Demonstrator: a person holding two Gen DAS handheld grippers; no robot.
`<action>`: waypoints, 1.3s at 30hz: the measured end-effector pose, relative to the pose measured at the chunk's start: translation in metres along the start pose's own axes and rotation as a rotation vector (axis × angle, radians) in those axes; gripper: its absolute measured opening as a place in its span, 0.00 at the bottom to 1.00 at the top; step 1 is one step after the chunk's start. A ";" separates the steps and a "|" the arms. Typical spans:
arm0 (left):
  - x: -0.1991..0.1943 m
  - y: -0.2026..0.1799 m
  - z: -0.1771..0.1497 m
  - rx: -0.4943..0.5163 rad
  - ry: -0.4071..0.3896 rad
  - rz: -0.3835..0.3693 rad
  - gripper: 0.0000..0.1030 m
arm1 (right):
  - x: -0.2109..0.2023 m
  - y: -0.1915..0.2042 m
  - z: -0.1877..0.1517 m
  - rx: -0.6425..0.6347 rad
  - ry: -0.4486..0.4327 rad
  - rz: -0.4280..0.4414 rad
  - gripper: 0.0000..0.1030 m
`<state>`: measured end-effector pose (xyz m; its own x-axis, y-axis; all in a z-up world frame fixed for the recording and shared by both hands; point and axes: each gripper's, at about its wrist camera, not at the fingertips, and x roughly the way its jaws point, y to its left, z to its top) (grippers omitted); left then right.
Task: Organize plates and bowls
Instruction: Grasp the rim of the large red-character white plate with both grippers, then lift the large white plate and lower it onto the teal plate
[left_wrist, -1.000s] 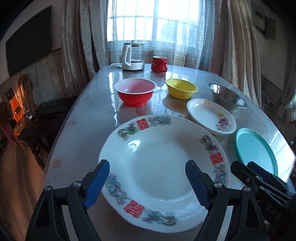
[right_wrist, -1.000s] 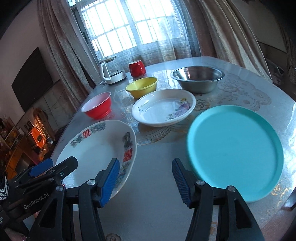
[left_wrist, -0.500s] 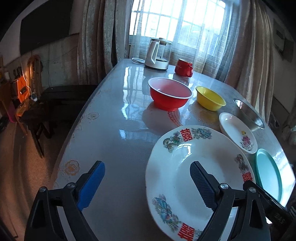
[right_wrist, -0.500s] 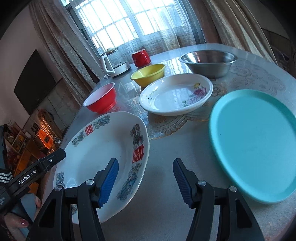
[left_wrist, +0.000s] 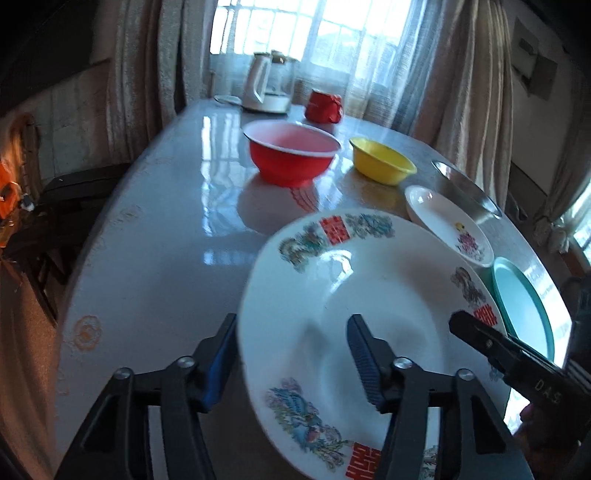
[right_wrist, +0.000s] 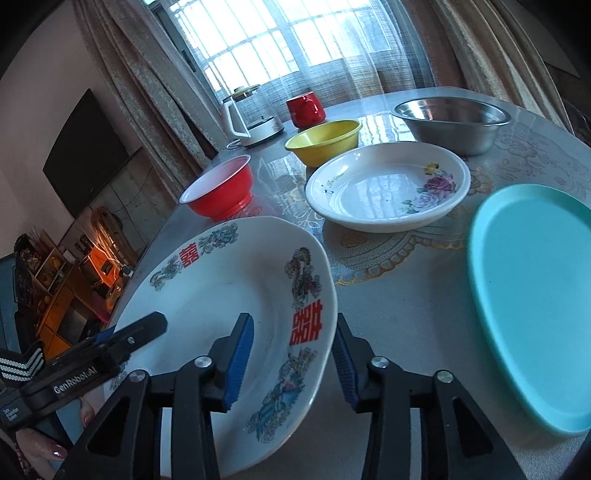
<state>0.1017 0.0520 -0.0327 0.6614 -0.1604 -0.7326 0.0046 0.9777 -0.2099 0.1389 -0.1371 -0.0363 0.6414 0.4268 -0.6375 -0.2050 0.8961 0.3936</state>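
While both tongs straddle opposite rims of the large patterned plate (right_wrist: 221, 295), their jaws have just been closing, and whether the pads already press on the rim cannot be told. The left tongs (left_wrist: 291, 358) stand about half open, one blue pad outside the plate's left rim and the other over its well. The right tongs (right_wrist: 291, 354) are narrower, one pad inside the bowl of the plate and the other outside its right edge.

Going left to right across the worktop (left_wrist: 159, 236): bare glossy surface lies left of the plate up to the worktop's curved edge, giving open room there. Beyond the plate stand the red bowl (right_wrist: 218, 192), a kettle (right_wrist: 247, 114) and a red mug (right_wrist: 304, 109) near the window, then the yellow bowl (right_wrist: 325, 142). The flowered plate (right_wrist: 388, 184) lies near the big plate's far right rim, the steel bowl (right_wrist: 450, 120) behind it. The teal plate (right_wrist: 535, 295) lies right of the right tongs, near the worktop's right edge, with a strip of bare patterned cloth between.
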 end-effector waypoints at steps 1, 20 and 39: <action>-0.001 0.000 -0.001 -0.002 -0.006 -0.013 0.52 | 0.002 0.000 0.000 0.002 0.008 0.014 0.36; -0.011 -0.011 -0.009 0.044 -0.014 -0.077 0.34 | -0.022 -0.003 -0.008 -0.024 -0.042 0.029 0.25; -0.021 -0.101 -0.019 0.207 -0.019 -0.212 0.34 | -0.104 -0.058 -0.019 0.064 -0.147 -0.067 0.24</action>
<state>0.0730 -0.0463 -0.0088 0.6431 -0.3630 -0.6743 0.2955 0.9300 -0.2188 0.0694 -0.2311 -0.0052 0.7544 0.3394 -0.5618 -0.1135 0.9105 0.3976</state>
